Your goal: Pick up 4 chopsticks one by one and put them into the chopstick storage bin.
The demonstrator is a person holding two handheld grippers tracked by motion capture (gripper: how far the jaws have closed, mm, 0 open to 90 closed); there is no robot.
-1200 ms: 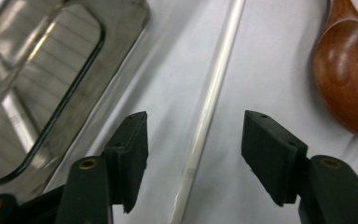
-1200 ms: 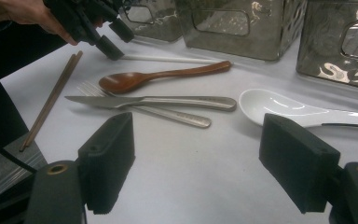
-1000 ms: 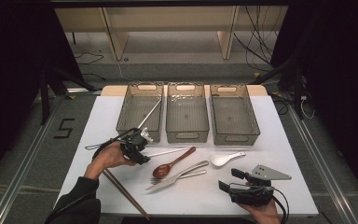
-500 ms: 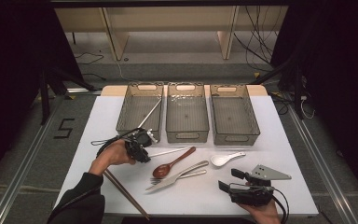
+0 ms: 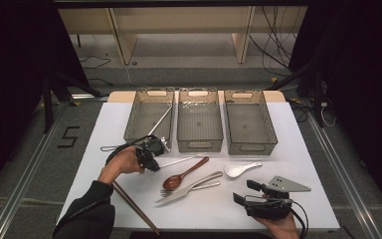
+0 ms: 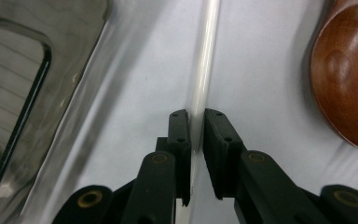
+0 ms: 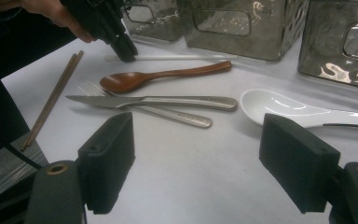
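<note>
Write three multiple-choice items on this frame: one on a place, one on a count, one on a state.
1. Where does the wooden spoon lie?
A. in the middle bin
B. on the white table top, in front of the bins
C. on the floor

2. How many clear bins stand in the row?
A. two
B. three
C. four

3. How do the right gripper jaws stand?
A. wide apart, nothing between them
B. clamped on the knife
C. shut on the white spoon

Answers: 1 B, the high view shows the spoon on the table below the bins; 2 B, left bin, middle bin and right bin; 3 A, the right gripper view shows bare table between the pads.
</note>
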